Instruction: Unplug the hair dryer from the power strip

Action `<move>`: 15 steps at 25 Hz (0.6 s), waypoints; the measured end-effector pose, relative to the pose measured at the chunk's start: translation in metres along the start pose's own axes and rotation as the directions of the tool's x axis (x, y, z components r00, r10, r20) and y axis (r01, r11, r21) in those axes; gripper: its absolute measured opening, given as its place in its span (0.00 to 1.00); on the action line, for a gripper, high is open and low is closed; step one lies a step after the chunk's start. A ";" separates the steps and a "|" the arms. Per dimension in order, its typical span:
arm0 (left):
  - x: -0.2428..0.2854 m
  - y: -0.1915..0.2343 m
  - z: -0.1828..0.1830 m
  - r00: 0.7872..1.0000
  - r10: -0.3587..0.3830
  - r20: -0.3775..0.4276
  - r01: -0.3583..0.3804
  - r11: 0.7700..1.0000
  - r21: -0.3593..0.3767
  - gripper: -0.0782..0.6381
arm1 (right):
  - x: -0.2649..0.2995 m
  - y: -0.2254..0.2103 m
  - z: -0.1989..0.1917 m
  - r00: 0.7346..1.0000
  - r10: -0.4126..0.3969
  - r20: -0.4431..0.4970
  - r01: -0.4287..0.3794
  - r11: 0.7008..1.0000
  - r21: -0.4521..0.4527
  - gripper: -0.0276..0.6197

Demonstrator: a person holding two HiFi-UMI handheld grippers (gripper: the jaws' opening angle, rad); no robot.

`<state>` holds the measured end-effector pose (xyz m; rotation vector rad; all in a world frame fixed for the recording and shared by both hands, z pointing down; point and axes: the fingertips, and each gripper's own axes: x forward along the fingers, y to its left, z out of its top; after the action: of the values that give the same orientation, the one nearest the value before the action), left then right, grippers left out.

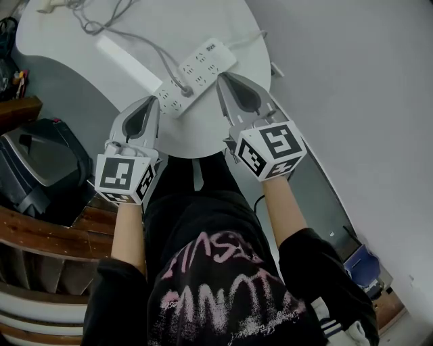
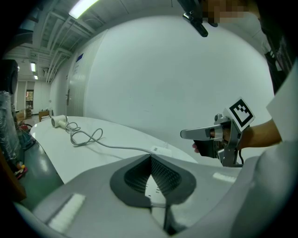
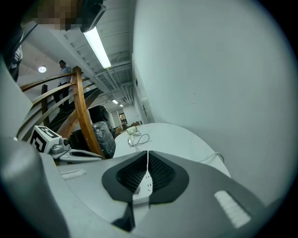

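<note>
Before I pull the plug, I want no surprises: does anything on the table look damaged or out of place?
Nothing stands out. The power strip lies flat on the table, one plug seated in it, its cord trailing in loose loops toward the hair dryer.

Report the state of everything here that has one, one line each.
Left tongs: shut, empty.
Right tongs: shut, empty.
Power strip: flat on the table.
Plug: seated in a socket, not yet pulled.
Cord: slack, looped.
Hair dryer: lying at the far end, untouched.
</note>
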<state>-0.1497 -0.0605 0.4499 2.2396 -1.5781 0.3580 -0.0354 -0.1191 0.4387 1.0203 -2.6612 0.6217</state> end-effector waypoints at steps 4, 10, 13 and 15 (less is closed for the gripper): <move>0.001 -0.004 -0.001 1.000 -0.014 -0.017 0.015 0.999 0.039 0.11 | -0.002 0.000 -0.001 1.000 -0.001 -0.003 0.001 1.000 -0.003 0.07; 0.006 -0.012 -0.006 0.997 -0.054 -0.057 0.057 0.996 0.061 0.14 | -0.002 -0.002 0.000 1.000 -0.005 0.003 0.005 1.000 0.003 0.07; 0.010 -0.015 -0.009 0.994 -0.065 -0.084 0.071 0.994 0.078 0.17 | -0.003 -0.005 -0.001 1.000 -0.009 0.002 0.009 1.000 0.006 0.07; 0.014 -0.017 -0.010 0.993 -0.073 -0.097 0.082 0.992 0.094 0.21 | -0.004 -0.007 -0.002 1.000 -0.013 0.003 0.013 1.000 0.010 0.07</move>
<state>-0.1285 -0.0623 0.4619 2.3135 -1.4505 0.5214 -0.0274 -0.1205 0.4412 1.0412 -2.6544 0.6322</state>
